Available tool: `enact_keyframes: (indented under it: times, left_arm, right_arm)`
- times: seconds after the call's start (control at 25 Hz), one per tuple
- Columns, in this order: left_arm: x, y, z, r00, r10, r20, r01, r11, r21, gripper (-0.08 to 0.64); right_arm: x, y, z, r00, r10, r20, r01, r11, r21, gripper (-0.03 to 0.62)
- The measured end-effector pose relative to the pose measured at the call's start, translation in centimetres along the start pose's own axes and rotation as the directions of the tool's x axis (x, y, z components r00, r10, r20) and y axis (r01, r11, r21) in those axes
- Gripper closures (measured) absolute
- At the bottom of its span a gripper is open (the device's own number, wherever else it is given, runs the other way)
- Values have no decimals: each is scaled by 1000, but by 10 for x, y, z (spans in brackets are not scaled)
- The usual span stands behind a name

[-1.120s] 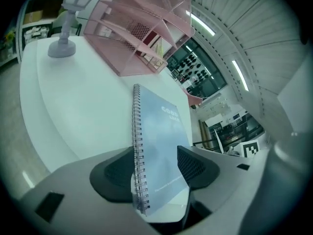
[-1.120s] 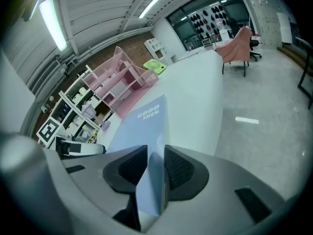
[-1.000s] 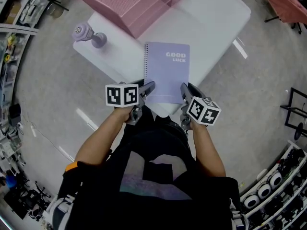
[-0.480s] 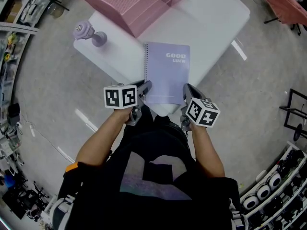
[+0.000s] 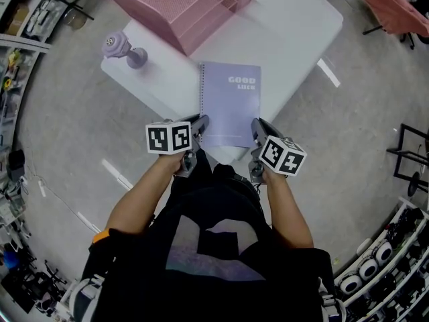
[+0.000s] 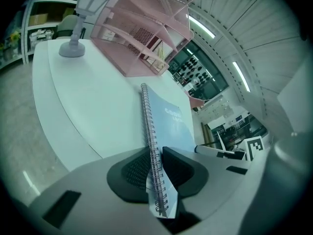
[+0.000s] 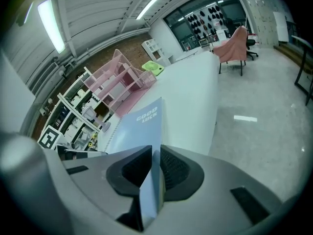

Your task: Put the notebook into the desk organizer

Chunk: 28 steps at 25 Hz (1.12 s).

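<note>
Now that the left gripper (image 5: 201, 122) and right gripper (image 5: 257, 127) have just closed their jaws, the right easing slightly since, each clamps a near corner of the lilac spiral-bound notebook (image 5: 230, 102) lying on the white table (image 5: 288, 32), ready for lifting. The pink wire-mesh desk organizer (image 5: 181, 5), far left, seems empty.

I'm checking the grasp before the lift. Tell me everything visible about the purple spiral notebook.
The lilac spiral-bound notebook is closed, cover up, with white "GOOD LUCK" print and a wire coil along one long edge. It rests on the white table, short of the pink mesh organizer. The left gripper pinches its near coil-side corner, fingers just closing. The right gripper pinches the other near corner, fingers just easing slightly.
</note>
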<state>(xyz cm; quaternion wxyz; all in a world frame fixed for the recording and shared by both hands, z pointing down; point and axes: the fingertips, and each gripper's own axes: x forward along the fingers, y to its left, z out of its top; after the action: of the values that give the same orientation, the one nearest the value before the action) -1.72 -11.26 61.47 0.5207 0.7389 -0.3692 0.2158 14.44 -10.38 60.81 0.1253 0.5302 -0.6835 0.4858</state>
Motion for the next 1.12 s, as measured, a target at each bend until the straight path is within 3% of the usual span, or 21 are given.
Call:
enact_keyframes:
  times: [0.12,0.28,0.4,0.64,0.88,1.12]
  left_arm:
    - [1,-1,0,1000,-6,-5,6,1000,-4,480]
    - [-1,-2,1,1000,-20,2,20,1000,12,485]
    - [-4,5,-4,1000,19,-2,-19,999,47,486]
    - [-6,-7,2,999,-3,40,0,997,72,494]
    - [-22,-31,17,992,-33,119,26,998,63,502]
    - [-46,-73,54,969,-104,223,83,991,101,502]
  right_arm:
    - [2,-2,-2,1000,14,-2,-14,999,34,491]
    - [5,-6,-4,1000,13,-23,-11,996,86,505]
    - [6,-10,-4,999,20,-38,-15,992,126,525]
    - [-1,-1,2,999,-35,-21,36,999,35,557]
    - [-28,18,23,996,-14,89,13,1000,13,560]
    - [-69,39,75,974,16,226,4,996,-88,561]
